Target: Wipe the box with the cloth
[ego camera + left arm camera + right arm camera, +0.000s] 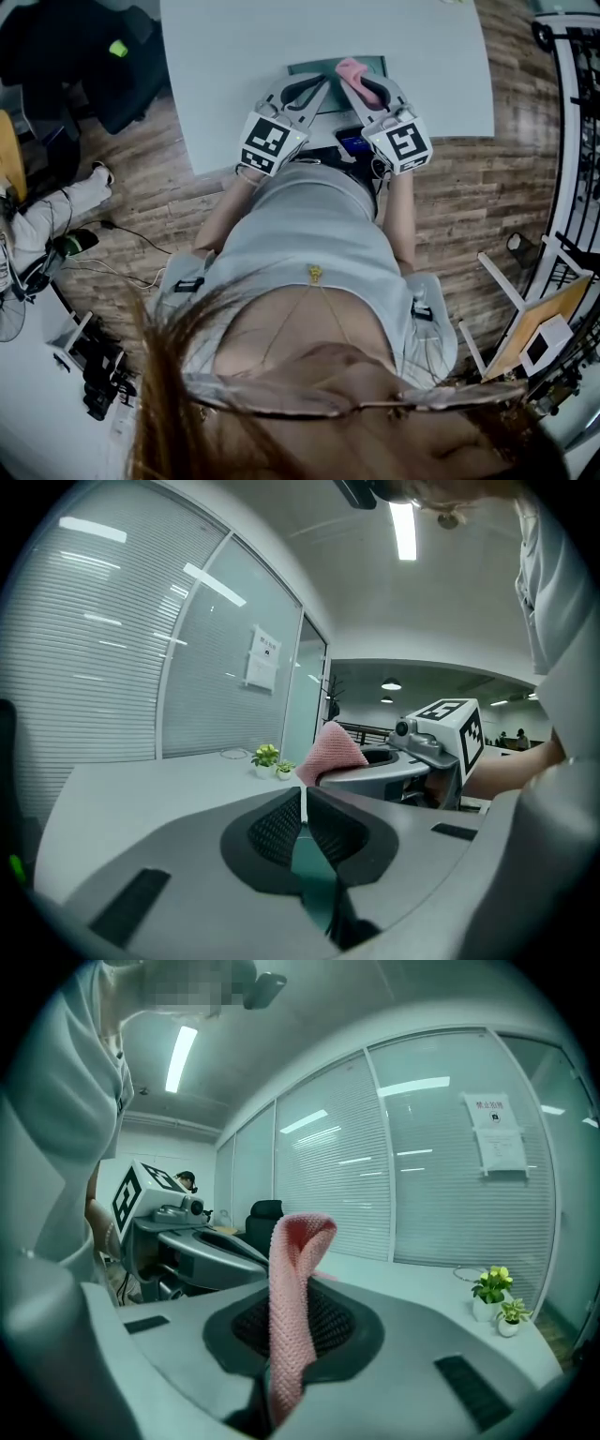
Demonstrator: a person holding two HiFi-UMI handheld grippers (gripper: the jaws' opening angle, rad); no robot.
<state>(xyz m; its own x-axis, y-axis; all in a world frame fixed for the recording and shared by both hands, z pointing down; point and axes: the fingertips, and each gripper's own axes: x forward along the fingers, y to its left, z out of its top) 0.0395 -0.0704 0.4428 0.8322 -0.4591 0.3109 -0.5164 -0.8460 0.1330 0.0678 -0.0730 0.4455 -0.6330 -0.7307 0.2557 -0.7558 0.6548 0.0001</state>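
My left tongs [315, 82] are closed, with nothing I can see between the pads; the flat teal rectangular box [307, 67] lies on the white table [216, 56] at twelve o'clock of both tips, long axis nine to three; my right tongs [356, 77] clamp the pink knitted cloth [291, 1279] (hanging over the box's right half). I count one box, one cloth, two tongs.

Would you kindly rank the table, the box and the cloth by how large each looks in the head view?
1. white table, by far the largest
2. teal box, partly covered
3. pink cloth, smallest
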